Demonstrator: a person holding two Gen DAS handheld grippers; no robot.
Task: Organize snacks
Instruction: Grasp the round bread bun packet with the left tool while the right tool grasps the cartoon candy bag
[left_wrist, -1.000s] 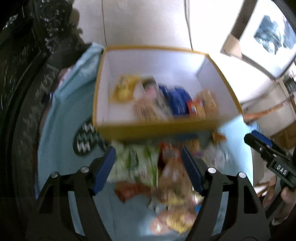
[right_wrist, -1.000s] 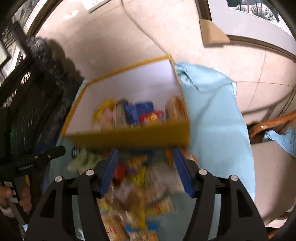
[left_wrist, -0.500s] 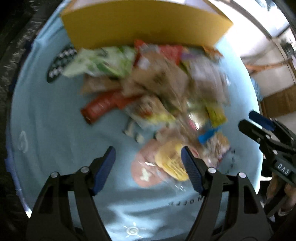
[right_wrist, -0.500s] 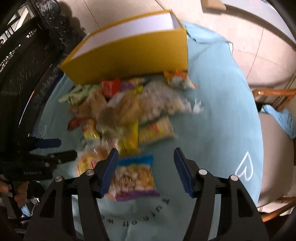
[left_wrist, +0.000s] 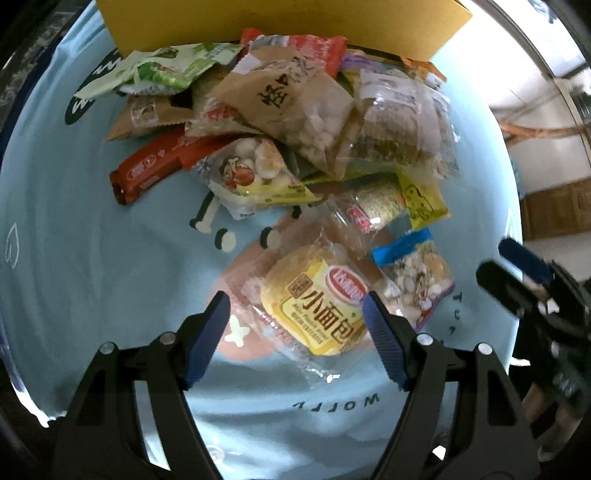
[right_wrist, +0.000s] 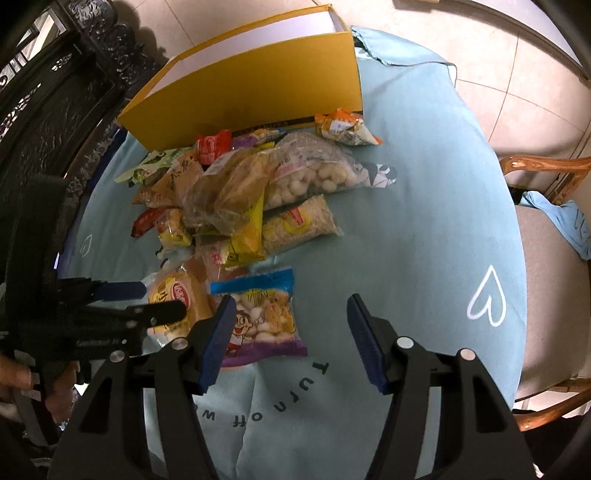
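Observation:
A pile of snack packets (left_wrist: 295, 122) lies on a light blue cloth in front of a yellow box (right_wrist: 258, 88). My left gripper (left_wrist: 295, 306) is open and points steeply down. A yellow small-bread packet (left_wrist: 317, 306) lies on the cloth between its fingers, untouched. In the right wrist view the left gripper (right_wrist: 147, 301) hovers over that bread packet (right_wrist: 177, 295). My right gripper (right_wrist: 291, 306) is open above the cloth. A blue-topped snack bag (right_wrist: 258, 314) lies by its left finger. The right gripper (left_wrist: 511, 267) also shows at the right edge of the left wrist view.
The yellow box (left_wrist: 280, 22) stands at the far side of the table, its inside hidden. A wooden chair (right_wrist: 546, 229) with a blue cloth on it is to the right. Dark carved furniture (right_wrist: 44, 110) stands on the left. Bare cloth (right_wrist: 424, 221) lies right of the pile.
Both grippers have dropped toward the table and tipped downward. The box's inside has gone out of view and the loose pile now fills both views. Neither gripper's jaws have visibly changed.

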